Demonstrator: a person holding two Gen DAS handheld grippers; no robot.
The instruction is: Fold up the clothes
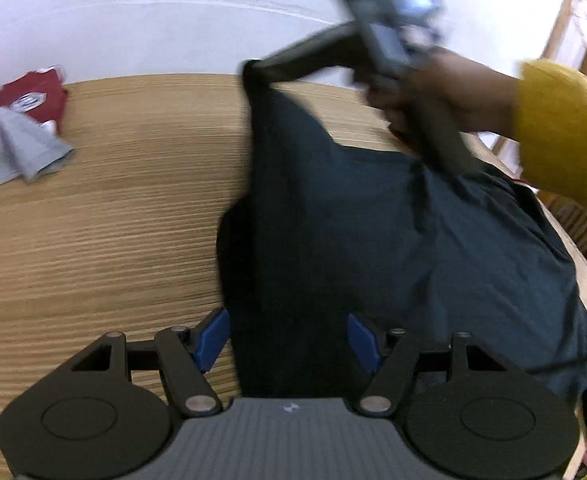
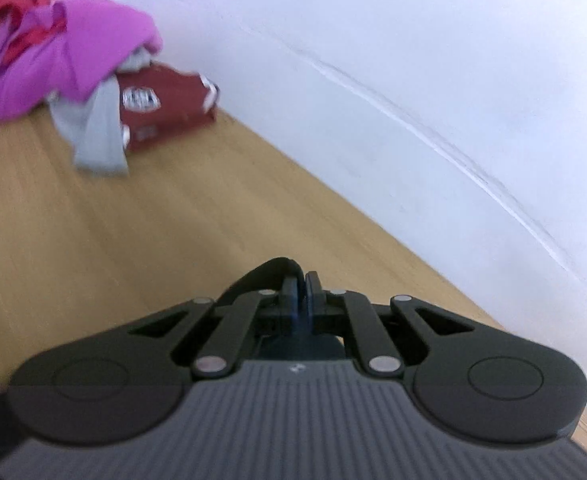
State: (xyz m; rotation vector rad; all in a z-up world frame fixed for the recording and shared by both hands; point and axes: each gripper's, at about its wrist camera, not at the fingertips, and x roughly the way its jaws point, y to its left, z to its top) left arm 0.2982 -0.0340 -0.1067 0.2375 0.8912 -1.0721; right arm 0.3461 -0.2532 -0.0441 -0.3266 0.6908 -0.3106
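Observation:
A dark teal garment (image 1: pixel 393 240) lies spread on the right half of the wooden table (image 1: pixel 93 220). My left gripper (image 1: pixel 289 340) hovers low over the garment's near edge. It is open, its blue pads (image 1: pixel 213 340) wide apart, with the cloth passing under the gap. In the left wrist view a hand in a yellow sleeve (image 1: pixel 565 128) holds my right gripper (image 1: pixel 255 70), which lifts a corner of the garment above the table. The right wrist view shows my right gripper (image 2: pixel 304 284) shut on a fold of dark cloth (image 2: pixel 269 270).
At the table's far left lies a pile: a folded red shirt (image 2: pixel 165 104), a grey garment (image 2: pixel 97 132) and a magenta one (image 2: pixel 53 60). A white wall (image 2: pixel 413 80) runs along the table's far edge. Wooden furniture (image 1: pixel 585 20) stands at the right.

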